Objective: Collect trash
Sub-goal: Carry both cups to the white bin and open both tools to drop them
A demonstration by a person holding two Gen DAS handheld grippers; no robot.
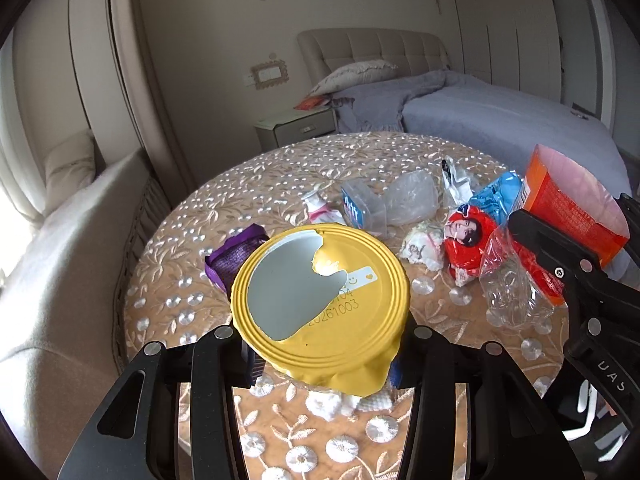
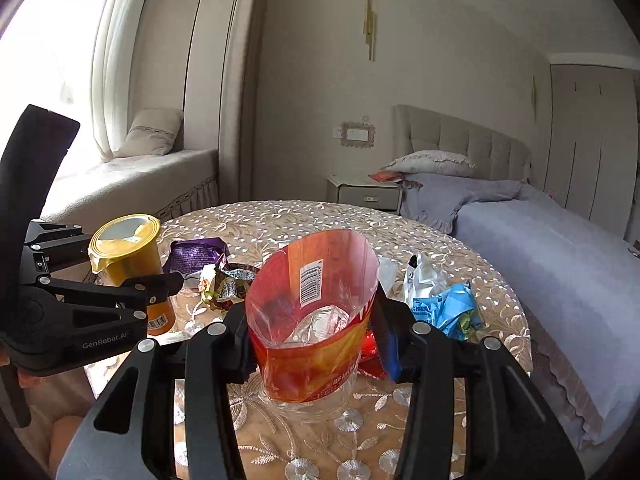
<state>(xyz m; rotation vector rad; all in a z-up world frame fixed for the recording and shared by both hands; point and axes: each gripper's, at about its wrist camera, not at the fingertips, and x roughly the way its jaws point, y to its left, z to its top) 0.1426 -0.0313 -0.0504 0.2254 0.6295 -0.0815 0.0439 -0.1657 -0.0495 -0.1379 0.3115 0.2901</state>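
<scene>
One yellow cup (image 1: 320, 304) with torn foil lid sits clamped in the left gripper (image 1: 324, 356) fingers; one orange cup (image 2: 312, 320) is pinched by the right gripper (image 2: 316, 344), both angled downward over the worktop (image 2: 400, 228); one purple wrapper (image 1: 236, 256), one blue wrapper (image 2: 452, 308) lie there.

On my left wrist view I read "20261003" printed on the torn yellow foil lid (image 1: 320, 292) of the cup, with a partly hidden "104" just above it and a small smiley and heart on its pull tab. The right gripper's (image 1: 576, 264) arm at the right edge shows letters that look like "UAS". On my right wrist view the left gripper (image 2: 152, 284) body reads "GenRobot.AI". The red-orange wrapper sleeve (image 2: 316, 312) carries a barcode, its digits too small to read.
</scene>
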